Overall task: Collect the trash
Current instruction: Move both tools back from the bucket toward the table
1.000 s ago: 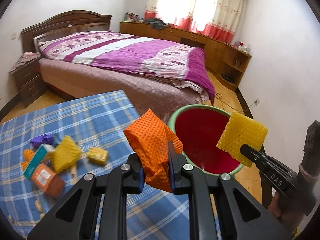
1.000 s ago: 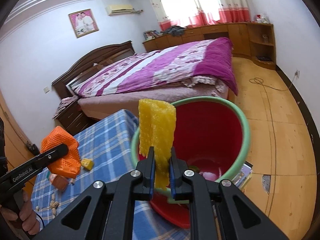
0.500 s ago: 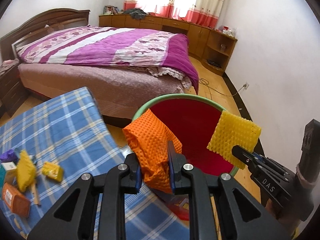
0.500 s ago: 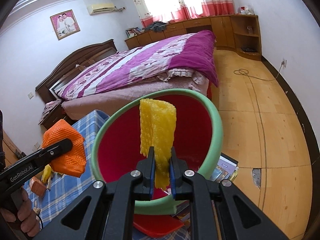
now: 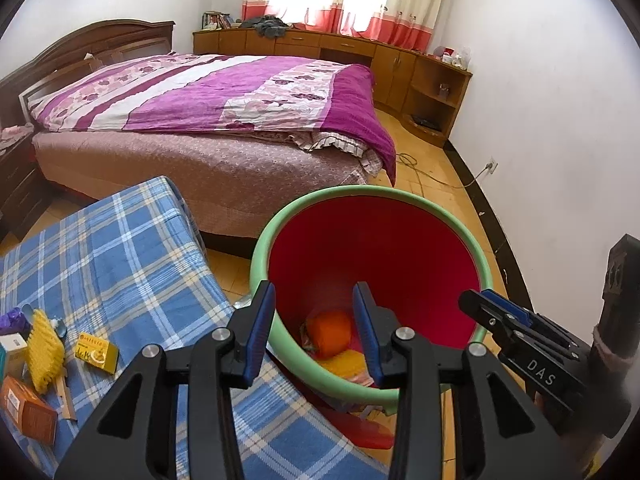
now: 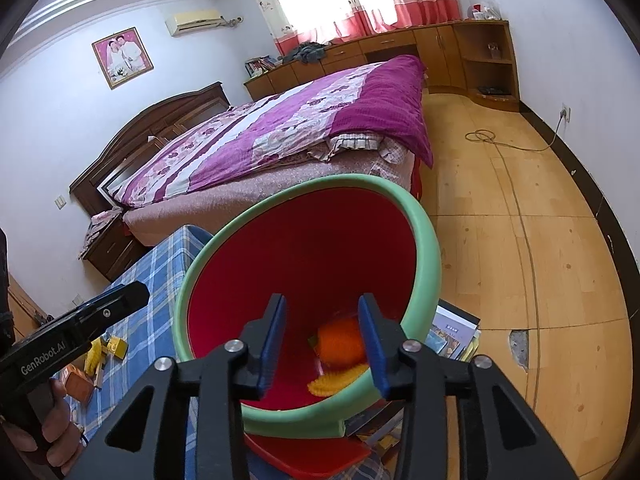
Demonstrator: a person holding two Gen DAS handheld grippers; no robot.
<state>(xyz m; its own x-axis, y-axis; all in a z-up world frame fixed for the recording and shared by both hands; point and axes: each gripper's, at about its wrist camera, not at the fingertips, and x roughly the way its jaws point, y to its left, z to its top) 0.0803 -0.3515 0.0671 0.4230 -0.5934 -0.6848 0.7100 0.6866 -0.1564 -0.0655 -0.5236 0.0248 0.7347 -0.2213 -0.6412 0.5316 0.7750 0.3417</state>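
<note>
A red bin with a green rim [image 5: 460,218] [image 6: 428,236] stands beside the blue checked table [image 5: 120,256]. An orange foam net [image 5: 330,332] [image 6: 342,346] and a yellow foam net [image 5: 348,362] [image 6: 336,378] lie at the bin's bottom. My left gripper [image 5: 314,320] hangs over the bin, its jaws opening with nothing between them. My right gripper [image 6: 322,332] is over the bin too, jaws opening and empty; it also shows in the left wrist view [image 5: 480,304]. More trash lies on the table: a yellow foam net [image 5: 44,350], a yellow packet [image 5: 96,352], an orange box [image 5: 28,410].
A bed with a purple cover [image 5: 208,96] stands behind the bin. Books [image 6: 452,332] lie on the wooden floor by the bin, and a red lid [image 6: 308,456] sits under it. A cable [image 6: 504,144] runs across the floor to a wall socket. Cabinets [image 5: 400,60] line the far wall.
Both grippers opened over the bin. The orange net left the left gripper and the yellow net left the right; both now lie in the bin. Earlier, both hands moved toward the bin.
</note>
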